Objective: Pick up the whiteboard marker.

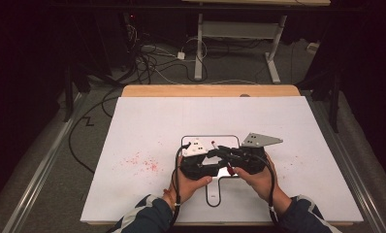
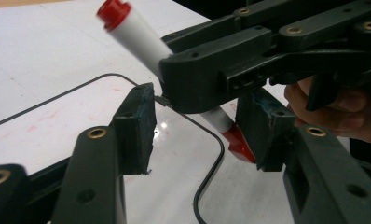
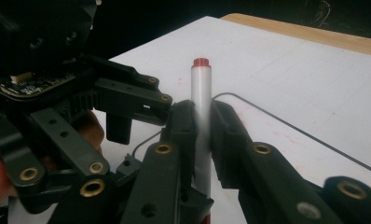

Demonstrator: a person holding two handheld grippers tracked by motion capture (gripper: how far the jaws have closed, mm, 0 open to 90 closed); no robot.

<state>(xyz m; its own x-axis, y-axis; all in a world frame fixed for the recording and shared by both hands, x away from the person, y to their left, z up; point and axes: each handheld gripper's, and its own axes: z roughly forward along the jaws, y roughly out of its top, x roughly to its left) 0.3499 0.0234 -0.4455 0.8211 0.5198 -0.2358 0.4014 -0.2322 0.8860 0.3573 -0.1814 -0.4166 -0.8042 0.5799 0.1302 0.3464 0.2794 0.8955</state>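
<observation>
Wooden table (image 1: 210,90) at the centre of the high view, tan edge bare along the far side. Nearly all of the top covered by a big white sheet (image 1: 147,121) — flat, reaching close to the near edge. Red smudges (image 1: 143,162) scattered left of centre on that sheet, fainter specks toward the right. Lying on the sheet at lower centre: a white board (image 1: 214,141) with a thin dark outline and rounded corners — a narrow tab running from it toward the bottom of the frame.
</observation>
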